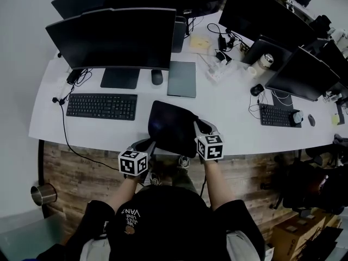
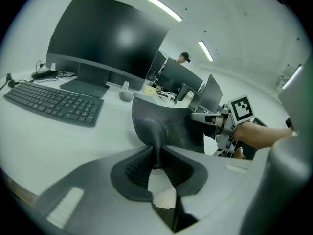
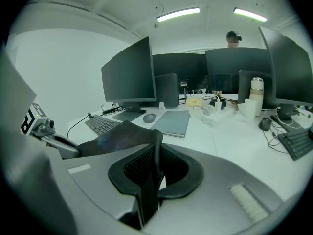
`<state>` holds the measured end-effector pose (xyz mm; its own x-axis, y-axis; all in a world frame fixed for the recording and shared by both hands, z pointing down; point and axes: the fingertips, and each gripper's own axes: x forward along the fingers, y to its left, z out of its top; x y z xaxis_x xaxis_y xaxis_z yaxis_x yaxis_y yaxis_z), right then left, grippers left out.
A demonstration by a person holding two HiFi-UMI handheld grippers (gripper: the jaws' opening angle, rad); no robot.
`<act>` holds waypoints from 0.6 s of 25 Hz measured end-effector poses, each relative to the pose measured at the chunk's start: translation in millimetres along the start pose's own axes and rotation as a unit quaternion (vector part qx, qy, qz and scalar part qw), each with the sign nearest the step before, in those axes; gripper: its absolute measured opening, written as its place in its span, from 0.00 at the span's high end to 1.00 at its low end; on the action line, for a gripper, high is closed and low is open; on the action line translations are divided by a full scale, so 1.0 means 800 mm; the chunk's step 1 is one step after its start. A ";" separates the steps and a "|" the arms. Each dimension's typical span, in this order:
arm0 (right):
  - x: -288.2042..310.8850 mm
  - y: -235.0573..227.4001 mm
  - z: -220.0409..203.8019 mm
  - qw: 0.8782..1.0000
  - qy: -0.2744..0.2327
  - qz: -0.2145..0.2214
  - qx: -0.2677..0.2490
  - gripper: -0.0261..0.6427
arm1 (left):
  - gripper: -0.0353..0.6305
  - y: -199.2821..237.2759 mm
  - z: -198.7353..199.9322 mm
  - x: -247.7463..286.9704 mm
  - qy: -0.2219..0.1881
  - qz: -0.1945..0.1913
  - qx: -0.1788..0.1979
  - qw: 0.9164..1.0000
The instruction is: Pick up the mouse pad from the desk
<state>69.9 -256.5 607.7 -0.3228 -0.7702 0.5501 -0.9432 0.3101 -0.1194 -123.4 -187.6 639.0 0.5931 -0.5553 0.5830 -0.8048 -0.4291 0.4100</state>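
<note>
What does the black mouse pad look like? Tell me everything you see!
The mouse pad is black, thin and floppy, with rounded corners and a faint sheen. The left claw and the right claw each pinch one near corner, so it bends between them, its near side raised above the white desk. Nothing lies on it.

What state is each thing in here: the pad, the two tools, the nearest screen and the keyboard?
pad: pinched at its two near corners, curved, near edge raised off the desk
left tool: shut on the pad
right tool: shut on the pad
screen: dark
keyboard: flat on the desk, untouched
</note>
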 end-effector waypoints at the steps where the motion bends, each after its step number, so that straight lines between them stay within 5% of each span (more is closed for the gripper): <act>1: -0.004 0.003 0.004 1.000 -0.006 -0.001 0.000 0.89 | 0.87 -0.001 0.002 -0.004 -0.005 -0.002 0.002 1.000; 15: -0.065 0.049 0.072 0.996 -0.092 -0.003 -0.018 0.89 | 0.87 -0.007 0.041 -0.069 -0.083 -0.020 0.035 0.996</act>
<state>45.3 -236.5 526.6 -0.3284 -0.8603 0.3898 -0.9431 0.3216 -0.0849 -150.7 -178.1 581.4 0.6251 -0.6437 0.4415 -0.7802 -0.4990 0.3772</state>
